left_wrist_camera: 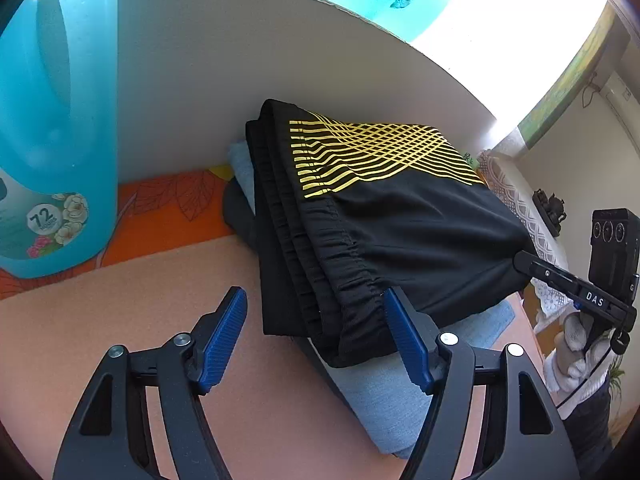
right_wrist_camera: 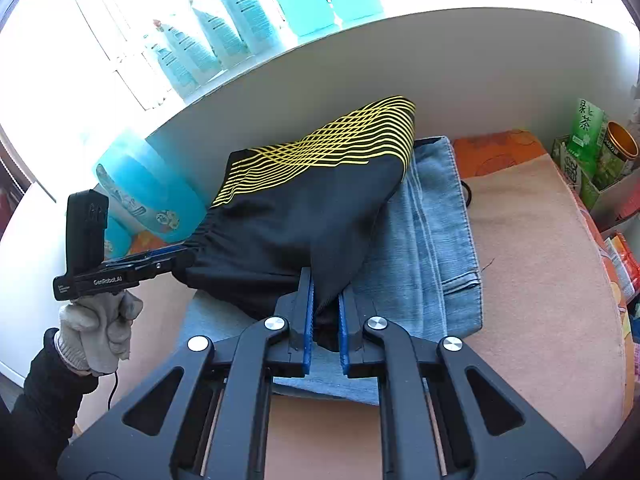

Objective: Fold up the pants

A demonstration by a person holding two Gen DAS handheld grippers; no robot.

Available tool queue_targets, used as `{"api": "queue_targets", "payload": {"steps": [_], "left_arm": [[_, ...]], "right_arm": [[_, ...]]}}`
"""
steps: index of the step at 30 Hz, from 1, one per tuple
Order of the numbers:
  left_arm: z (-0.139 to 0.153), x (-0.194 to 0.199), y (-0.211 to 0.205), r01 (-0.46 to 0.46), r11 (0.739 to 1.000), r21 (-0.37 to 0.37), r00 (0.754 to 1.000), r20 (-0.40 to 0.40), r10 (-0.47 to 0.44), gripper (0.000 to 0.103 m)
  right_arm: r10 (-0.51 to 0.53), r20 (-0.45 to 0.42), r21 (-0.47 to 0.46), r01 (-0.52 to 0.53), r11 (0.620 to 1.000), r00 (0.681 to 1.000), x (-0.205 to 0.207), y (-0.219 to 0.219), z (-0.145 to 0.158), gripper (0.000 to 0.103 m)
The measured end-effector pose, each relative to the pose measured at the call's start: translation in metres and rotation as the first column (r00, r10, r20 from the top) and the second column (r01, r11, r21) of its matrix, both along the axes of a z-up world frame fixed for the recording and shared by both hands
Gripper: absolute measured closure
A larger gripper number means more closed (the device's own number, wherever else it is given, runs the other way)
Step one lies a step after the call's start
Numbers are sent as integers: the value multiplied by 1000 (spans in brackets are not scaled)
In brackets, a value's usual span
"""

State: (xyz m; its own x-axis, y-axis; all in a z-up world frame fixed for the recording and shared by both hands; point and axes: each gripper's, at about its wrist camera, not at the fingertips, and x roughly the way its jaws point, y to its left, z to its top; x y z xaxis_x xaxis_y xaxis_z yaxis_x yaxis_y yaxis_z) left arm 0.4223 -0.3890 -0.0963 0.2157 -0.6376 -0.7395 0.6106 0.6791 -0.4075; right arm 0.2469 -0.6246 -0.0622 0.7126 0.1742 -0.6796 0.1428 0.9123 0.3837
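Pinching a corner of the folded black pants (right_wrist_camera: 304,216) in my right tool (right_wrist_camera: 325,320), I hold them atop the folded jeans (right_wrist_camera: 444,232) on the peach surface (right_wrist_camera: 532,264) — my left tool (left_wrist_camera: 316,340) spread wide at the waistband edge, gripping nothing. Beside the jeans stands a blue detergent jug (left_wrist_camera: 56,120). Done well, I judge, this step means lowering the corner squarely over the jeans — edges aligned — before letting go.

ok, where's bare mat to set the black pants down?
Free: pink mat right of the folded jeans, and the near-left patch below the blue detergent jug. Crowded: the far right edge, with green tea cartons.
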Motion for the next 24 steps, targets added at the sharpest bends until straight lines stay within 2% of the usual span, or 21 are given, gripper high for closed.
{"api": "queue_targets", "payload": {"steps": [5, 8, 12, 15, 17, 18, 22, 24], "left_arm": [[17, -14, -4, 6, 1000, 21, 997, 81, -8, 31], [29, -22, -2, 5, 1000, 23, 991, 136, -8, 32], [38, -35, -6, 17, 999, 52, 981, 194, -26, 32], [42, -44, -7, 32, 997, 76, 970, 237, -49, 32], [44, -48, -10, 37, 996, 76, 965, 257, -56, 32], [45, -49, -11, 37, 996, 83, 961, 270, -58, 32], [49, -52, -30, 46, 995, 86, 945, 320, -72, 32], [49, -55, -49, 37, 991, 127, 914, 397, -85, 32]], "right_arm": [[-46, -38, 4, 46, 999, 998, 0, -16, -9, 94], [-96, -46, -24, 95, 995, 994, 0, -28, -10, 94], [-104, -117, -34, 100, 994, 988, 7, -35, -25, 93], [-99, -113, -49, 94, 994, 989, 1, -31, -23, 81], [-124, -83, -104, 115, 988, 989, -8, -24, -14, 56], [-122, -59, -126, 114, 986, 991, -12, -19, -9, 53], [-113, 16, -174, 114, 978, 993, -22, -2, 7, 53], [-115, 29, -176, 118, 977, 993, -18, 3, 10, 53]]}}
